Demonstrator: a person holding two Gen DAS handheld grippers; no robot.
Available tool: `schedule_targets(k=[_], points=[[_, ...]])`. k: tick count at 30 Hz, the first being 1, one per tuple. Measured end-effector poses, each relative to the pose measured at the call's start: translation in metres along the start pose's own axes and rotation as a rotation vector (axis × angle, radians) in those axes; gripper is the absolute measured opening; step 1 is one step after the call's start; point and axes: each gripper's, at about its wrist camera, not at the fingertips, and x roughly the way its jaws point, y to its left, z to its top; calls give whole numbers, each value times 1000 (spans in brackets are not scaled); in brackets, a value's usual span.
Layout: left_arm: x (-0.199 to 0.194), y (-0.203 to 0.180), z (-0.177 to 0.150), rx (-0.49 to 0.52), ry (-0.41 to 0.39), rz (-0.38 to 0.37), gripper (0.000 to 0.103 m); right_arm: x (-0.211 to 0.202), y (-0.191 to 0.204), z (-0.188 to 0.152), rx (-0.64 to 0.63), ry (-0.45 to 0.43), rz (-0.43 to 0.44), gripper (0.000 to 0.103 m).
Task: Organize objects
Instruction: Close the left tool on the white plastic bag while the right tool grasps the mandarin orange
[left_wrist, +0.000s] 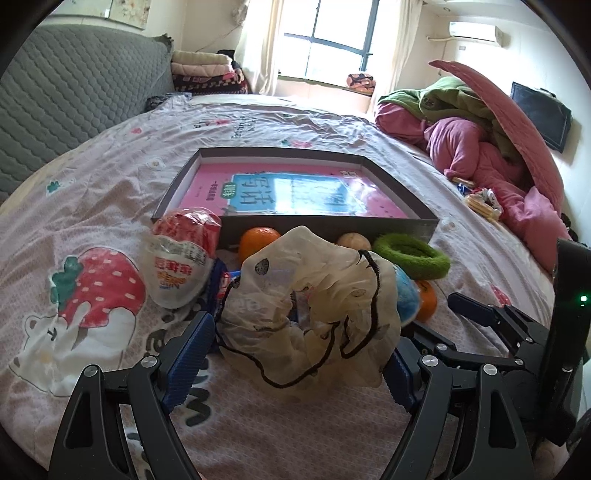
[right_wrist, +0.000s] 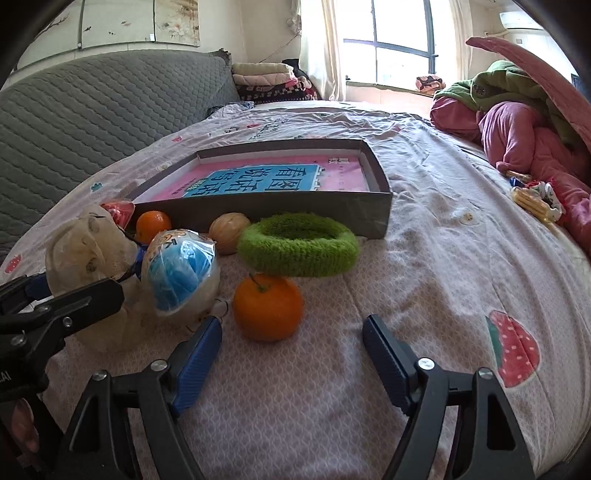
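A crumpled translucent bag with a black drawstring (left_wrist: 310, 314) is clasped between the blue pads of the left gripper (left_wrist: 295, 350), above the patterned bedsheet (left_wrist: 110, 184). Just beyond it lie a red-and-white packet (left_wrist: 181, 258), a green fuzzy ring (right_wrist: 297, 245) and a bagged blue item (right_wrist: 181, 273), near a shallow grey box (right_wrist: 365, 210) in which a pink book (right_wrist: 266, 177) is laid. An orange (right_wrist: 267, 312) is seen just ahead of the right gripper (right_wrist: 293, 339), whose jaws are spread wide with nothing held.

Crumpled translucent bag (left_wrist: 314, 314) beside oranges (right_wrist: 267, 312); pink book in grey tray (right_wrist: 314, 208).
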Motion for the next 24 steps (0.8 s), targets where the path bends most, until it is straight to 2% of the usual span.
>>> schedule_targets(k=[7, 11, 12, 14, 15, 20, 24], points=[[2, 8, 2, -27, 1, -37, 84, 6, 8, 3, -29, -4, -4, 53], [0, 6, 2, -24, -10, -53, 71, 4, 15, 1, -62, -25, 1, 39], [1, 5, 2, -19, -9, -57, 69, 3, 16, 1, -67, -27, 3, 39], [2, 3, 1, -14, -1, -70, 55, 3, 18, -1, -82, -36, -2, 39], [4, 2, 1, -12, 9, -81, 53, 3, 18, -1, -84, -38, 0, 39], [5, 1, -1, -19, 11, -117, 26, 3, 18, 0, -89, -49, 9, 39], [3, 0, -3, -16, 11, -123, 20, 1, 19, -1, -99, -58, 20, 38]])
